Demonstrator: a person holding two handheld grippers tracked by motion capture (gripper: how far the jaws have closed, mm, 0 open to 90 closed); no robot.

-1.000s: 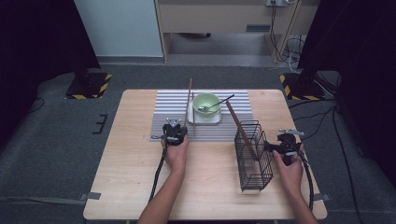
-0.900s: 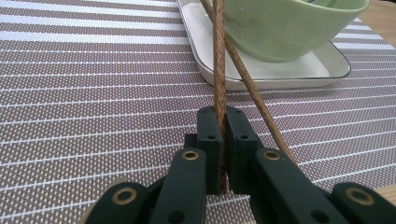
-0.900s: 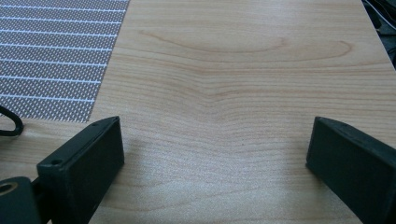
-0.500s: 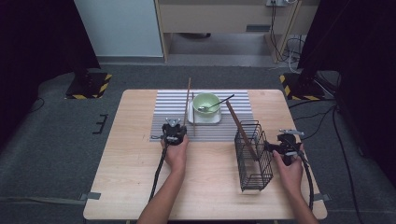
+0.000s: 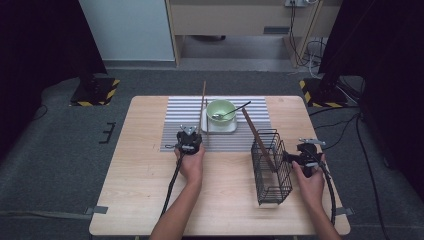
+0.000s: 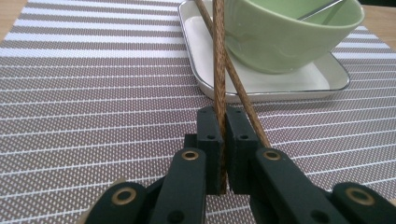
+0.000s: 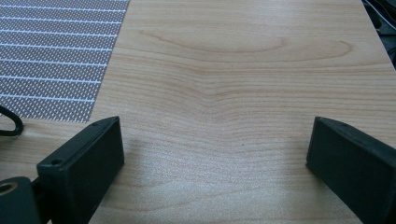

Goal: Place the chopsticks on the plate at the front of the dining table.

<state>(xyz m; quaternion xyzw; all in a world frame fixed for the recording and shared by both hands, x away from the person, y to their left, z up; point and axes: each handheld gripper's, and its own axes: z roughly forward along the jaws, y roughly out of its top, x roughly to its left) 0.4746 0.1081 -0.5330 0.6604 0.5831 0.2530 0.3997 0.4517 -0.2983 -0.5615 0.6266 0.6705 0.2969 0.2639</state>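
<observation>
A green bowl (image 5: 221,111) sat on a white square tray (image 5: 220,127) at the twelve o'clock side of the wooden table (image 5: 130,200), with a metal spoon (image 5: 231,111) resting inside it, handle aimed toward two o'clock. Both stood on a striped placemat (image 5: 175,120). A black wire basket (image 5: 271,167) stood toward four o'clock, a brown stick (image 5: 257,137) leaning out of it toward eleven o'clock. Yellow-and-black striped stand bases (image 5: 95,92) rested on the grey floor beyond.
</observation>
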